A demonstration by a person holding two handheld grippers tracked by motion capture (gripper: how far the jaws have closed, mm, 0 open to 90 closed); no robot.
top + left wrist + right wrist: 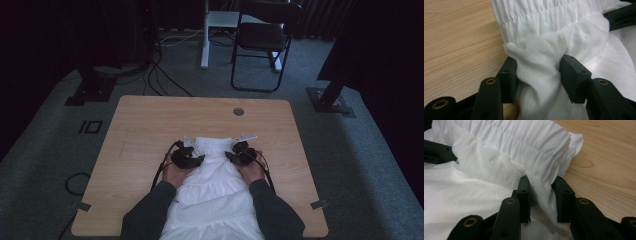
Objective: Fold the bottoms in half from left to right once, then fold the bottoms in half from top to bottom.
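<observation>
White garment (212,185) (tiered, gathered elastic band at its far end) lies flat on the desk (140,130), running from the person's edge toward the middle. Elastic band (544,15) sits just beyond both sets of jaws.

Left gripper (537,75): jaws pinching a bunched fold of the cloth just below the band, at the garment's left edge. A thick wad sits between the jaws, so they are not fully together. Right gripper (541,195): jaws likewise closed on a fold just under the band at the right edge; that fold is thinner and lies toward the jaw tips.

Risks, as judged:
- Right hold looks shallow. If the pull goes away from the jaws, the fold may slide out past the tips.
- Either hold may have caught one layer only. Lifting would then open the garment instead of carrying it whole.
- Uneven lift or spread between the two grippers would skew the band and drag the lower tiers across the desk, adding wrinkles.
- Pulling the grippers apart stretches the elastic; if one side lets go, the band would snap toward the other.

Hard to make out:
- How many layers lie between the jaws; the cloth hides this in both gripper views.
- Lower hem runs out of the high view at the bottom, between the sleeves (150,215).
- In the high view the hands cover the grippers, and the dim light swallows detail.
- Two small pale pieces on the desk beyond the band: cannot identify them.
</observation>
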